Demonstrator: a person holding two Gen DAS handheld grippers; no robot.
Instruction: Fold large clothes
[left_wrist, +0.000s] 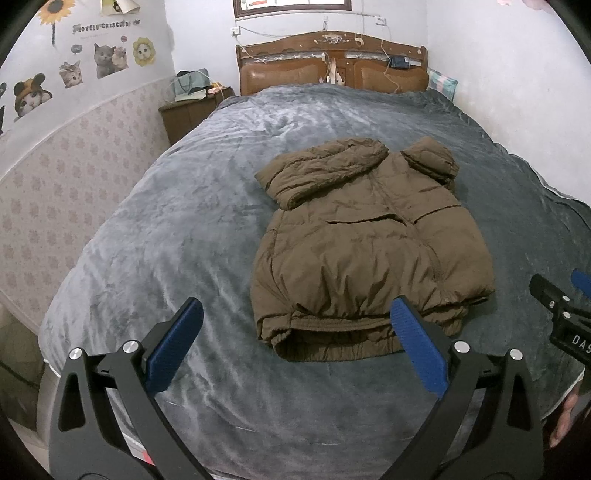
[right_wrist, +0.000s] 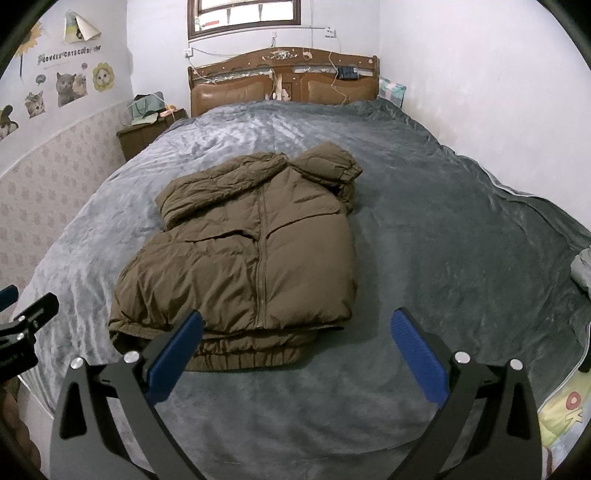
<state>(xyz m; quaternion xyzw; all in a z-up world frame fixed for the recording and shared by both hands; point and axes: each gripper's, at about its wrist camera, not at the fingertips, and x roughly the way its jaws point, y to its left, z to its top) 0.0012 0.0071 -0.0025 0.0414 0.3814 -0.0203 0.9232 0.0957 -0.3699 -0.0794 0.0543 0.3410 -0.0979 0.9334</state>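
Brown jacket (left_wrist: 369, 236), "LOVELY CATS" wall sticker (left_wrist: 101, 26)

A wall sticker (left_wrist: 105, 26) at about ten o'clock in the left wrist view reads "LOVELY CATS CLUB", though the last word is hard to make out. The right gripper (left_wrist: 576, 314), at three o'clock there, bears white letters "DAS", cut off by the frame edge. On a printed sheet (right_wrist: 569, 406) at four o'clock in the right wrist view stands "OK".

Home bedroom: bed (left_wrist: 147, 221), wooden headboard (left_wrist: 332, 62) (cat stickers (left_wrist: 107, 59) beside)
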